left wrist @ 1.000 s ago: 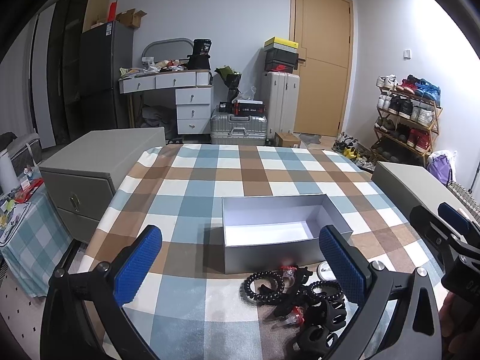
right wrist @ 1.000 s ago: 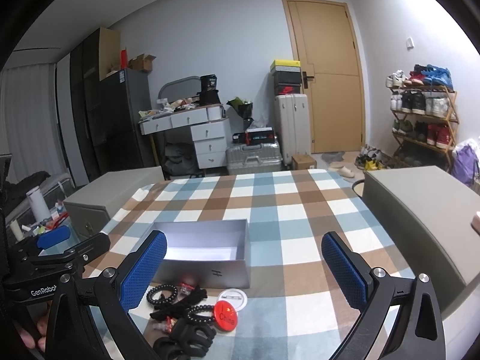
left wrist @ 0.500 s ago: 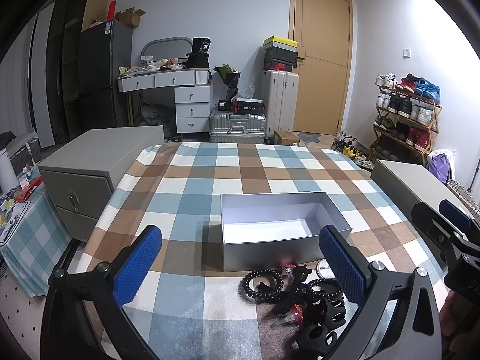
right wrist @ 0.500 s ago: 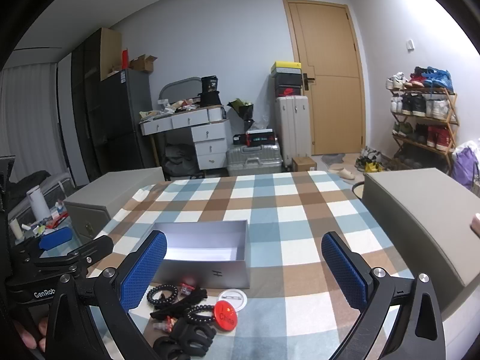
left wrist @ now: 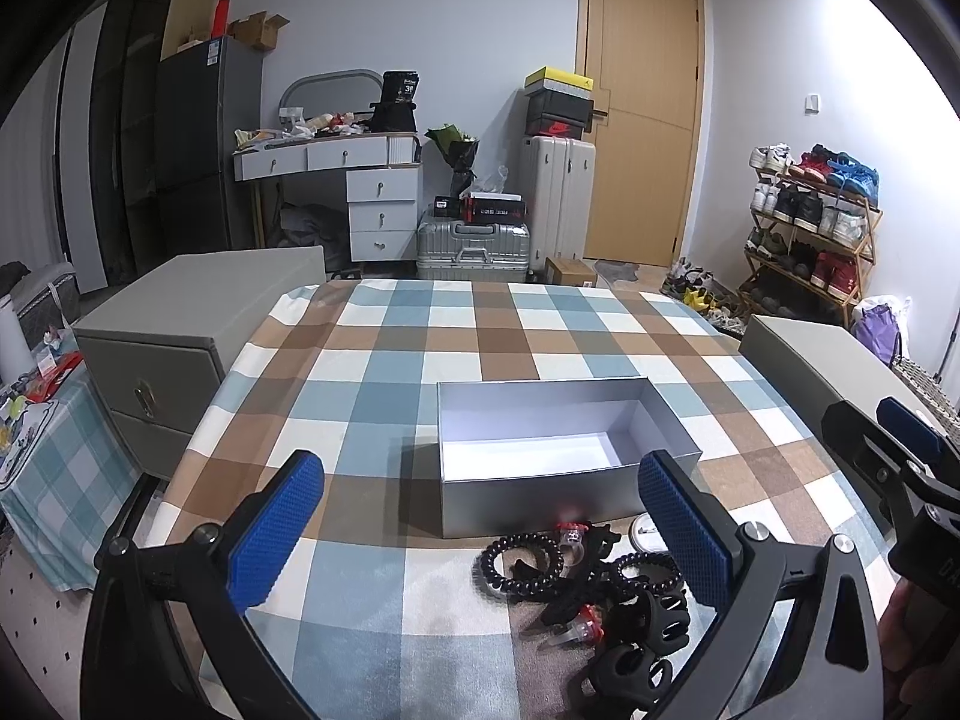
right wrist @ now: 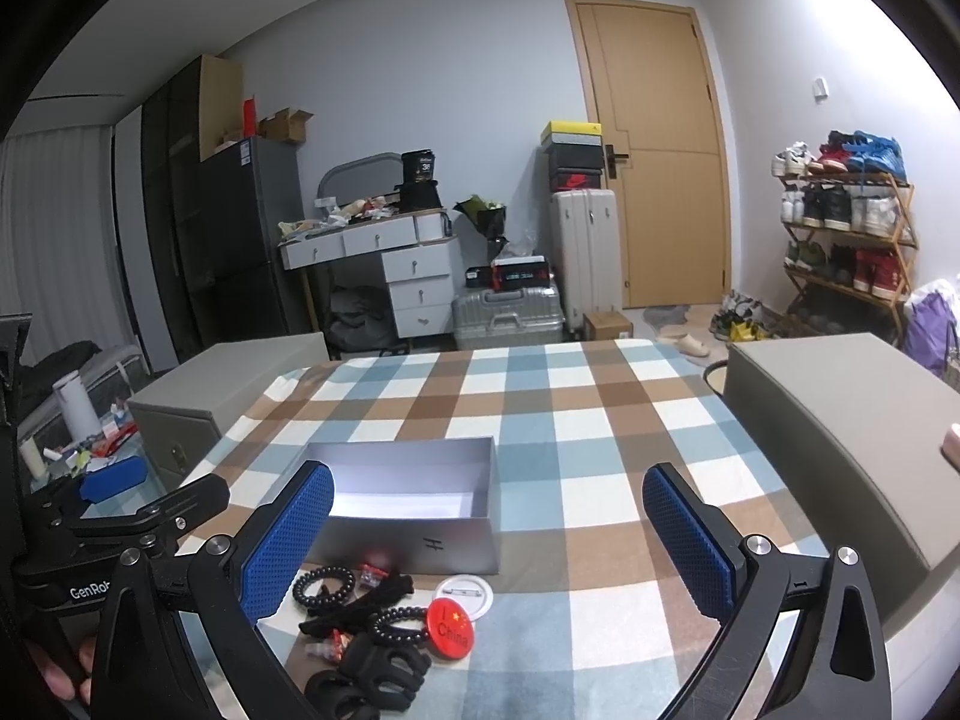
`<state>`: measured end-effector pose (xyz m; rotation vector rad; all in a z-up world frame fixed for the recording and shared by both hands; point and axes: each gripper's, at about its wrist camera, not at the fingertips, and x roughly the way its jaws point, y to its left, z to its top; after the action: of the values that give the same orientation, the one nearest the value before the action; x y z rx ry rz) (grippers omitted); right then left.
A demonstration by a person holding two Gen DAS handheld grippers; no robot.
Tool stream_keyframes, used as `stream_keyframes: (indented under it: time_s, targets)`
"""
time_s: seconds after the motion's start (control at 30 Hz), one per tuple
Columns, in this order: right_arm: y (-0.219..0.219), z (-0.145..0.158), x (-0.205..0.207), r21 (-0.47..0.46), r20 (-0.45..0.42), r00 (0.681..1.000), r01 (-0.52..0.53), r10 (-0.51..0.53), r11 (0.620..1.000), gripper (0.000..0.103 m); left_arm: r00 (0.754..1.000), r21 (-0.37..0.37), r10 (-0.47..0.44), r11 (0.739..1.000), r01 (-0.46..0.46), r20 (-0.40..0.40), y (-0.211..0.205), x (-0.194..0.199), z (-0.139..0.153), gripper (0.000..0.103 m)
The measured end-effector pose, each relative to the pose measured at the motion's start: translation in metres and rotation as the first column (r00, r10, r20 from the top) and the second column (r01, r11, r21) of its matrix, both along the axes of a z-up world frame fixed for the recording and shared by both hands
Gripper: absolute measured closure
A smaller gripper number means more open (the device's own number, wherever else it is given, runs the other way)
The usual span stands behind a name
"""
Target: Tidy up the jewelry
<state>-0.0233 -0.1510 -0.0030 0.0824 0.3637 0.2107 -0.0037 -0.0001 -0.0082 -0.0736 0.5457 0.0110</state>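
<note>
Both tools stand wide and hold nothing: the left tool [left wrist: 480, 534] hovers over the near edge of the checked-cloth tabletop [left wrist: 456, 336], and the right tool [right wrist: 486, 540] hovers beside it, toward the near right corner.

The jewelry lies in a loose heap at the near edge of the tabletop, just in front of the open silver rectangular cardboard box [left wrist: 558, 450], which looks empty. In the heap are a black beaded bracelet [left wrist: 521, 559], a second black beaded bracelet [right wrist: 399, 625], black plastic claw hair clips [right wrist: 384, 663], a round red "I China" pin badge [right wrist: 450, 624], a round white badge [right wrist: 463, 591] touching the box front, and small clear-and-red pieces [left wrist: 570, 534] that I cannot identify.

Everything here is likely light. The bracelets probably sit on elastic, so they would droop and swing; pinching across one side of the ring, on the outer bracelet clear of the tangle, seems safest. The clips are stiff and knobbly, best taken across the body. The badges are flat and slick, so they are probably hardest to lift and may need gripping at the rim. Pieces overlap, so one pull may drag its neighbours.
</note>
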Motion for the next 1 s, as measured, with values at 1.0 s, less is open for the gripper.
stream_keyframes:
  time_s: [1.0]
  targets:
    - [-0.018, -0.015, 0.003, 0.005, -0.04, 0.998, 0.041, -0.041, 0.999, 0.0, 0.923, -0.078, -0.289, 0.957, 0.279, -0.254, -0.036, -0.011, -0.052, 0.001]
